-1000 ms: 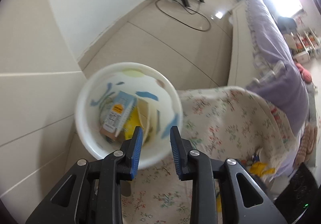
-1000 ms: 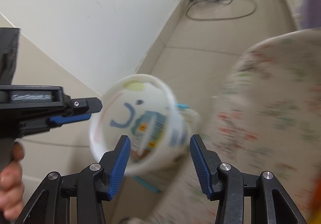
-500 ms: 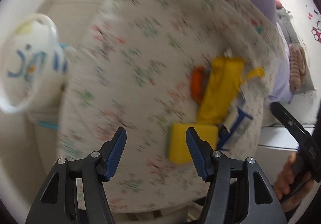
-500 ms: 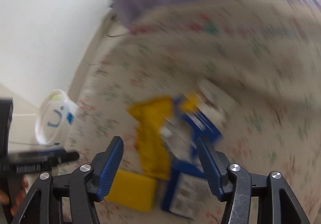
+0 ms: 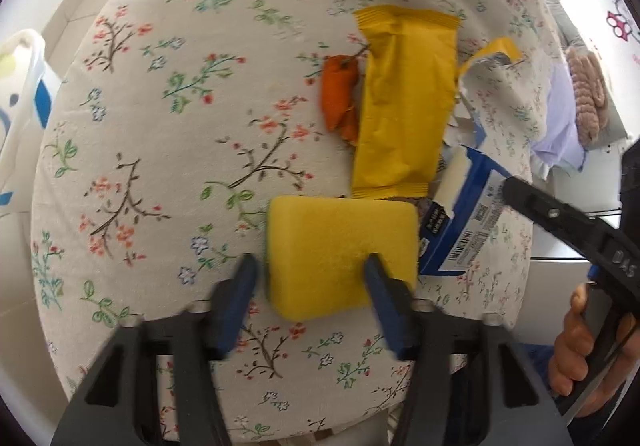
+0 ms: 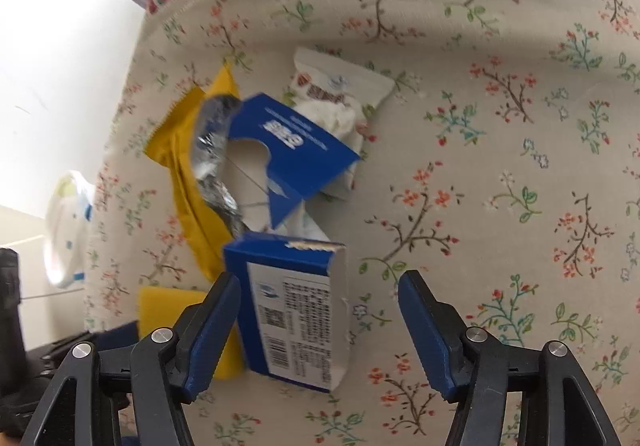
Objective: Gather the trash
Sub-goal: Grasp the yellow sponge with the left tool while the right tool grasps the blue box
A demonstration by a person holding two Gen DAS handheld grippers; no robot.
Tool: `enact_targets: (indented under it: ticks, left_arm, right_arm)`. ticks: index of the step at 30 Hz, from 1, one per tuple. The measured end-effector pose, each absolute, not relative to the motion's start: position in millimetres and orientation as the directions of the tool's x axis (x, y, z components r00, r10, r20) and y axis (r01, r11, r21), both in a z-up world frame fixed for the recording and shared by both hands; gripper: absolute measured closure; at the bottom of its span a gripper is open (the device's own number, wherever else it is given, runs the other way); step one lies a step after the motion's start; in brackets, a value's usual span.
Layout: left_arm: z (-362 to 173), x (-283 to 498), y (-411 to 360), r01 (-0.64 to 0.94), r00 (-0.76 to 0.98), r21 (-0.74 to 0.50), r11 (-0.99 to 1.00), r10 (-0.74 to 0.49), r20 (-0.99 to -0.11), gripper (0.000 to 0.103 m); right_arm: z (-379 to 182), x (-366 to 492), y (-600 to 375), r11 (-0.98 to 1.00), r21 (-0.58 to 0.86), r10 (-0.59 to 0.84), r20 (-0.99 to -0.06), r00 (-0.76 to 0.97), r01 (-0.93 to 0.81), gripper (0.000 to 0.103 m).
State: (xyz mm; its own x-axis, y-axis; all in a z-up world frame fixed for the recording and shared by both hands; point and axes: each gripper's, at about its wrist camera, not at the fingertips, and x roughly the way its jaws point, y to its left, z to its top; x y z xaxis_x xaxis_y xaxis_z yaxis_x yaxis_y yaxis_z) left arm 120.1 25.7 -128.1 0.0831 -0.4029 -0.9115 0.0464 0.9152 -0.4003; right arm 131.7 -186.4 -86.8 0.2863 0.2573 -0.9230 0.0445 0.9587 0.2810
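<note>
Sponge [image 5: 340, 254] between spread left jaws; blue carton [image 6: 296, 310] between spread right jaws.

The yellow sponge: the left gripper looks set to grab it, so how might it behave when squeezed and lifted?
The yellow sponge looks porous, so it probably compresses between the left gripper fingers. It likely weighs little for its bulk. Its rough, fuzzy faces should resist slipping, and its flat block shape seems unlikely to roll.
</note>
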Motion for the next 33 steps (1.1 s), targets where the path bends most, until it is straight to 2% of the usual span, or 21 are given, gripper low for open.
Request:
enact_targets:
  ticks: [5, 8, 20, 21, 22, 24, 33]
  left_arm:
    - [-121.2, 117.6, 14.0, 0.088, 0.127, -0.357, 0.93, -0.366, -0.922, 0.073]
    - [-115.1, 115.9, 12.8, 0.096, 0.134, -0.366, 0.926, -0.376, -0.917, 0.077]
    - [-86.2, 114.7, 37.4, 0.1, 0.165, -0.412, 0.906, -0.423, -0.891, 0.078]
    - [-85.8, 114.9, 39.3, 0.095, 0.166, -0.411, 0.907, -0.422, -0.891, 0.078]
    - [-85.5, 115.6, 40.0, 0.091, 0.167, -0.41, 0.907, -0.42, -0.892, 0.078]
    - [-83.8, 116.0, 43.5, 0.085, 0.171, -0.413, 0.907, -0.421, -0.891, 0.078]
    - [-65.2, 116.7, 70.2, 0.064, 0.221, -0.422, 0.905, -0.425, -0.878, 0.078]
  right_arm:
    - [-99.1, 129.3, -184.0, 0.952, 0.302, 0.281, -0.924, 0.258, 0.045, 0.033]
    - [-103.7, 126.9, -175.4, 0.955, 0.296, 0.28, -0.927, 0.251, 0.026, 0.033]
    - [-120.9, 124.0, -145.9, 0.956, 0.292, 0.286, -0.925, 0.248, -0.017, 0.032]
    - [-122.2, 123.7, -142.3, 0.961, 0.277, 0.274, -0.929, 0.247, -0.025, 0.039]
    - [-122.1, 123.0, -140.0, 0.947, 0.32, 0.32, -0.913, 0.254, -0.042, 0.04]
    - [-116.2, 121.1, -136.3, 0.948, 0.313, 0.317, -0.907, 0.276, -0.06, 0.043]
    - [-81.8, 114.9, -117.4, 0.951, 0.267, 0.308, -0.871, 0.384, -0.158, 0.043]
